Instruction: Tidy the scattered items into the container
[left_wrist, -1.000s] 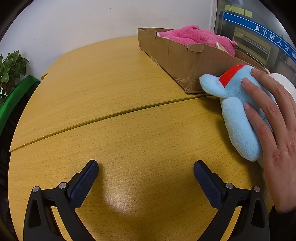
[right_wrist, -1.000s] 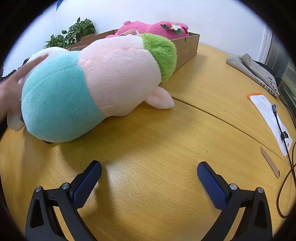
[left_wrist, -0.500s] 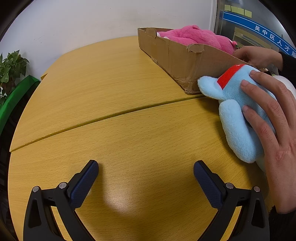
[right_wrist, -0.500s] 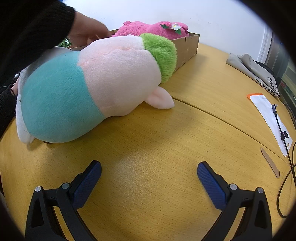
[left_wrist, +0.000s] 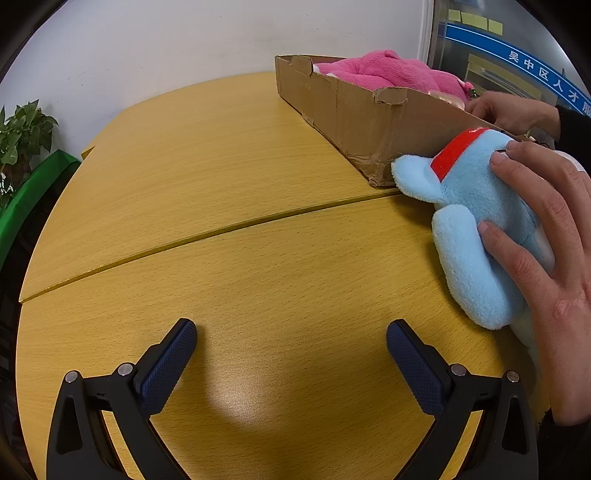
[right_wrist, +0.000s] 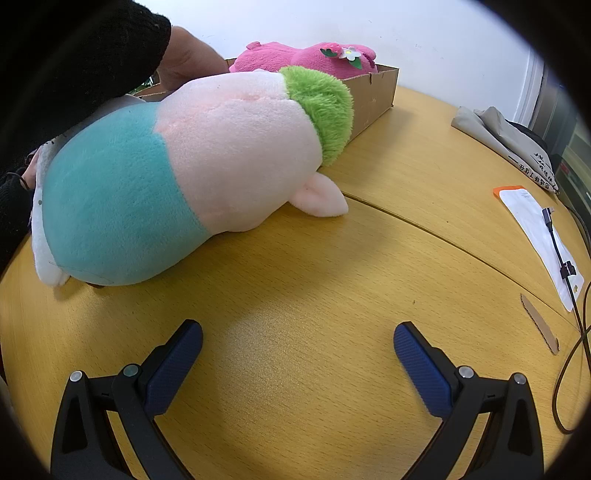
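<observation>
Both the left gripper (left_wrist: 291, 350) and right gripper (right_wrist: 298, 350) sit spread and empty. The plush toy (right_wrist: 177, 173) near the box (right_wrist: 373, 99) looks soft, light, bulky; pinch its small pink ear (right_wrist: 321, 195).

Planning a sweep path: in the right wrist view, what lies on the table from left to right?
Teal-and-pink plush → cardboard box → grey folded cloth → white packet → dark cable.
</observation>
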